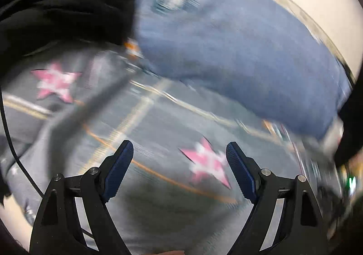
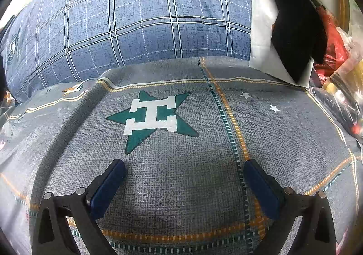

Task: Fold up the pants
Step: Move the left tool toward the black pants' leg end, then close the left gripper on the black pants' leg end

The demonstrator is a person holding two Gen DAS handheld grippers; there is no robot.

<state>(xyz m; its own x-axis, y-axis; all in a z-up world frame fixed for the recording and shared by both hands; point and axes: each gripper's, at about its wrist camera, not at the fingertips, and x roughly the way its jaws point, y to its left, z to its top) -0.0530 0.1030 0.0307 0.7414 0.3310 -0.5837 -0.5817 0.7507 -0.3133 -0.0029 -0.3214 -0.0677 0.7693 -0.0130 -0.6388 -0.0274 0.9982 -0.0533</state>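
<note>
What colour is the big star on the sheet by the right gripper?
Green star with a white H-shaped mark; clearest in the right wrist view.

Grey star-printed bedsheet point(image 2: 181, 175) under a blue plaid pillow point(image 2: 140, 16), brightly lit.

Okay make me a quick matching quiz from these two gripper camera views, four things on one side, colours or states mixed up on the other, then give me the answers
Things:
1. pillow
2. big star
3. right gripper
4. plastic bag

Colours or states:
A. red
B. open, nothing between its fingers
C. blue plaid
D. green with a white letter H

Pairs: 1-C, 2-D, 3-B, 4-A
</note>
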